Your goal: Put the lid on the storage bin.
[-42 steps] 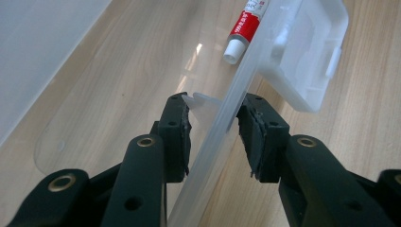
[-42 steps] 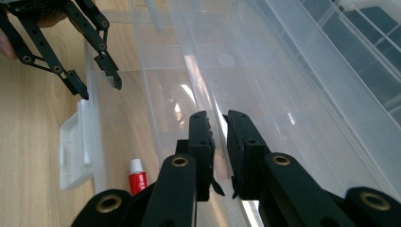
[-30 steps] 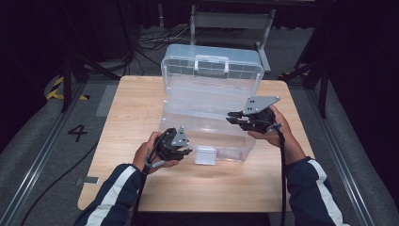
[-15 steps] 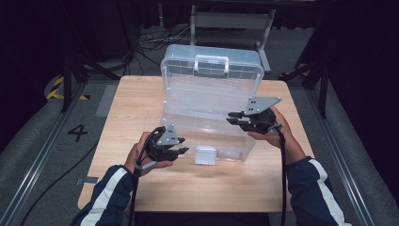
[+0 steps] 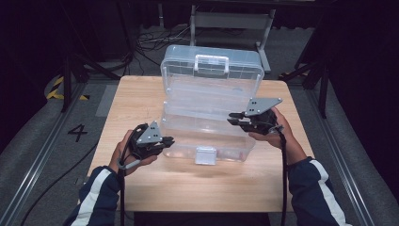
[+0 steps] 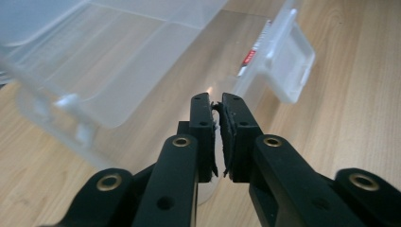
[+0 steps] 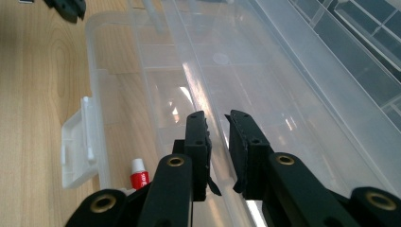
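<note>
Wooden bench (image 5: 141, 103) carries the open clear box (image 5: 207, 136): right hand-held gripper (image 5: 234, 118) pinches its inner tray edge, left hand-held gripper (image 5: 170, 140), just clenched empty, should steady the base while the tray lifts level.

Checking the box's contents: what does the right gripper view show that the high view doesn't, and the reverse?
Right gripper view: a small red-and-white tube lying inside, by the front wall. High view: the raised lid's handle and the whole wooden table. Both: the open clear box and its white front latch.
</note>
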{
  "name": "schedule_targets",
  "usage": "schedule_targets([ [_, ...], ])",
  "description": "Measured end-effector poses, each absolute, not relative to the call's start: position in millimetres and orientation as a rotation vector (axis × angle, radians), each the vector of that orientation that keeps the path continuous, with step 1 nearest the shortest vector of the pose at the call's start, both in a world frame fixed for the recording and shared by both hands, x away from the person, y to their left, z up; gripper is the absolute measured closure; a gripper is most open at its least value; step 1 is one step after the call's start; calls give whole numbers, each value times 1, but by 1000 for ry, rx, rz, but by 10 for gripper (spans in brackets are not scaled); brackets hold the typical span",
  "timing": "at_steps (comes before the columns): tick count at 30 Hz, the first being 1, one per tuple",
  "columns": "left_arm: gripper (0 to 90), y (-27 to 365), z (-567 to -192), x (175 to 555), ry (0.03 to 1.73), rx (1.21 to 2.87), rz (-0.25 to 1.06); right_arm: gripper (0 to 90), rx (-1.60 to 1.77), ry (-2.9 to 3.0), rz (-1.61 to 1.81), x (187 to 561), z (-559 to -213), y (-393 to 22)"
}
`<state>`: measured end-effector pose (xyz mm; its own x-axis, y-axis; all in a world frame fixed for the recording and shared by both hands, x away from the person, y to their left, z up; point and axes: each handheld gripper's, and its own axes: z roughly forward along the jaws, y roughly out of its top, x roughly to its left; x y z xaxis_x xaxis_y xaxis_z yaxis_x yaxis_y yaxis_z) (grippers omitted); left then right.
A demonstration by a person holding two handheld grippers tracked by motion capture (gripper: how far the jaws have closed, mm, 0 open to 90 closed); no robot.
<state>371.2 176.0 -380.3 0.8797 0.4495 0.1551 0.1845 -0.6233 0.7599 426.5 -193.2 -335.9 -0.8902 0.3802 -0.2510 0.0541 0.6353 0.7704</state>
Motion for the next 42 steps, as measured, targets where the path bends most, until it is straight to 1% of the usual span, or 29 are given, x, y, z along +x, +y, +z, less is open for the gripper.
schedule_targets([
  [3, 884, 185, -379, 374, 482, 2231, 445, 787, 345, 2469, 1139, 426, -336, -194],
  [6, 898, 199, -379, 381, 554, 2186, 473, 787, 343, 2472, 1134, 425, -336, -194],
  [10, 899, 208, -381, 390, 599, 2153, 489, 787, 341, 2479, 1127, 424, -336, -194],
  [14, 900, 210, -382, 398, 615, 2110, 487, 787, 337, 2482, 1124, 423, -337, -194],
  [19, 900, 209, -380, 402, 620, 2095, 503, 787, 330, 2487, 1124, 423, -338, -194],
  [28, 900, 218, -365, 414, 659, 2028, 562, 793, 311, 2513, 1125, 421, -340, -195],
  [32, 900, 217, -357, 419, 648, 2001, 578, 793, 311, 2514, 1119, 420, -340, -194],
  [37, 900, 207, -339, 427, 622, 1976, 610, 793, 312, 2515, 1117, 418, -341, -194],
  [42, 900, 195, -326, 440, 628, 1945, 596, 793, 306, 2522, 1115, 416, -343, -194],
])
